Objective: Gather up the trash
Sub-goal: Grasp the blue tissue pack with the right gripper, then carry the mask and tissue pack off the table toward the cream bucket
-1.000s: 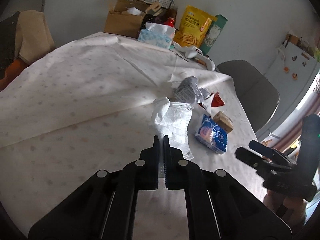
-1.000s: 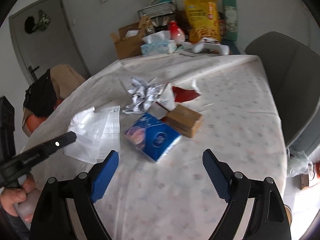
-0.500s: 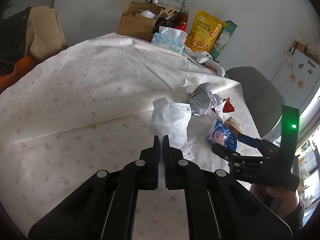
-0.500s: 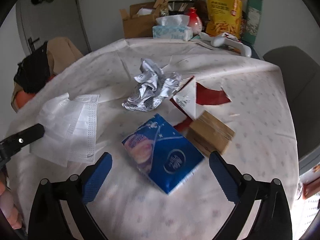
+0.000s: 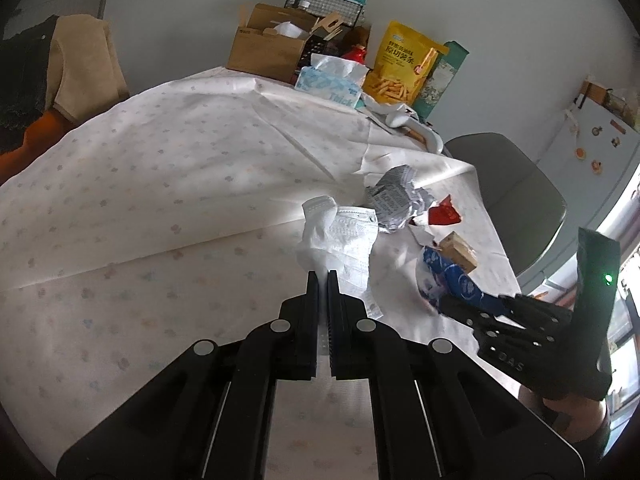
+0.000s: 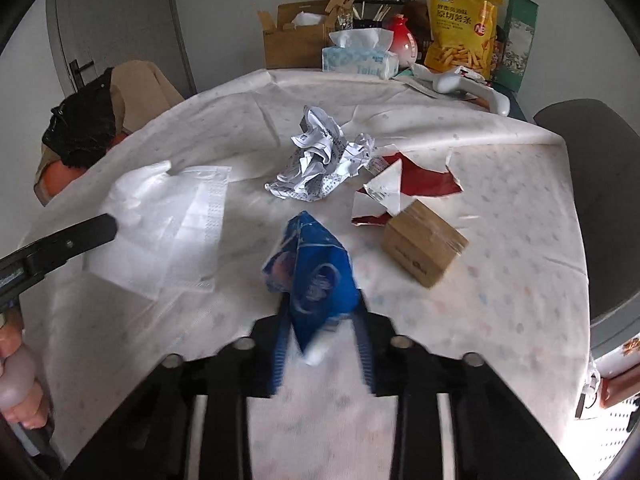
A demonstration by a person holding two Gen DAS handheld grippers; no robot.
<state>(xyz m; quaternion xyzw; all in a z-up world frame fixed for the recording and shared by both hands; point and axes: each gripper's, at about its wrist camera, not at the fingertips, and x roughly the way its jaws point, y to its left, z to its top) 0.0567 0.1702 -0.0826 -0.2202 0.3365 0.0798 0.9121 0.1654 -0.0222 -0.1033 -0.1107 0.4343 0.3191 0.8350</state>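
Blue wrapper: a crumpled blue plastic snack wrapper (image 6: 316, 268) with a white printed logo, pinched between the two blue-padded fingers of the right gripper (image 6: 322, 340) near the front edge of the table; its upper part stands up in a peak, and whether its lower end touches the cloth cannot be told.
Right gripper: its jaws have just been closing and now press on the blue wrapper from both sides; in the left wrist view it (image 5: 472, 304) comes in from the right, the wrapper (image 5: 444, 276) at its tip.
Left gripper: the black two-finger gripper (image 5: 323, 280) has its jaws closed with nothing between them, its tips just at the near edge of the white mask.
White mask: a flat white pleated face mask (image 6: 168, 224) lying on the cloth to the left of the wrapper, a bunched white tissue at its far corner.
Brown box: a small brown cardboard box (image 6: 424, 246) just right of the wrapper, resting on the cloth.
Torn card: a ripped red-and-white piece of packaging (image 6: 404, 190) behind the box, touching it.
Crumpled paper: a wadded sheet of printed white paper (image 6: 320, 156) beyond the wrapper, near the table's middle.
Table: a round table under a white cloth with faint pastel dots (image 6: 500, 280).
Far edge: a blue-and-white tissue box (image 6: 360, 60), a yellow snack bag (image 6: 462, 28), an open brown carton (image 6: 294, 40).
Seat: a grey chair (image 6: 592, 184) at the right side of the table.
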